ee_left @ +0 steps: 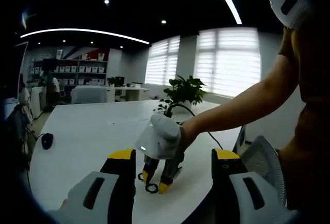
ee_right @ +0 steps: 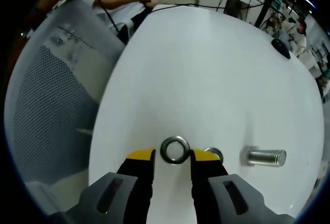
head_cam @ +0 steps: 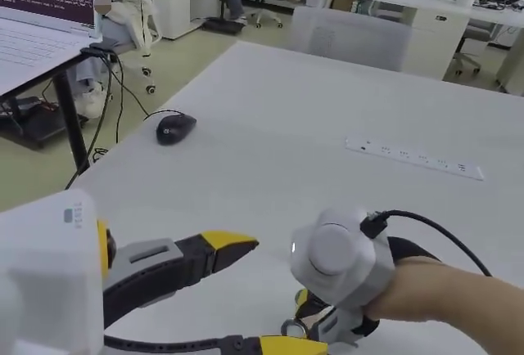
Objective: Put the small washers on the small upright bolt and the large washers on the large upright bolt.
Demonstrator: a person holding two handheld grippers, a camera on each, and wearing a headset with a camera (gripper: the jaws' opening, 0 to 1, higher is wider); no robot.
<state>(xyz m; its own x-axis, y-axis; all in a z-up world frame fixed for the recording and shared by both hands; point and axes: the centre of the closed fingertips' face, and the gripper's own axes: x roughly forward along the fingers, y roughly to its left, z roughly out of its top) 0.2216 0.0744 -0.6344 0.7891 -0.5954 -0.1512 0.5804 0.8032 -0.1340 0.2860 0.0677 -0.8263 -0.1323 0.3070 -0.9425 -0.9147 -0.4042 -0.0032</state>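
Right gripper point(ee_right: 173, 156) is down on the white table point(head_cam: 327, 101), tips narrowed to about the width of a washer point(ee_right: 175, 139) lying flat between them. In the right gripper view the tips sit at the ring's two edges, but actual pinch contact is hard to make out, so it can't be called clamped or just bracketing. A second washer point(ee_right: 214, 153) sits just beside it, half hidden behind one yellow tip; it looks smaller, though the fisheye makes that unreliable. One bolt point(ee_right: 265, 157) stands near these, off to that view's right, threaded shank clear. Its base is small in frame, and whether it is the large or small bolt can't be told. In the head view the right gripper's camera box and the person's hand point(head_cam: 426, 289) cover most of the work spot, leaving a sliver of ring and yellow tip at the bottom edge. Left gripper point(head_cam: 270, 295) is held off to the side with jaws spread wide and nothing between them, its lower jaw cut off by the head view's bottom edge. From the left gripper view the right gripper points down with two dark rings on the table at its tips, too small to size. Farther up the table are a mouse point(head_cam: 174, 128) and a power strip point(head_cam: 413, 159), well apart from the washers. A mesh chair back point(ee_right: 51, 90) is beside the table edge.
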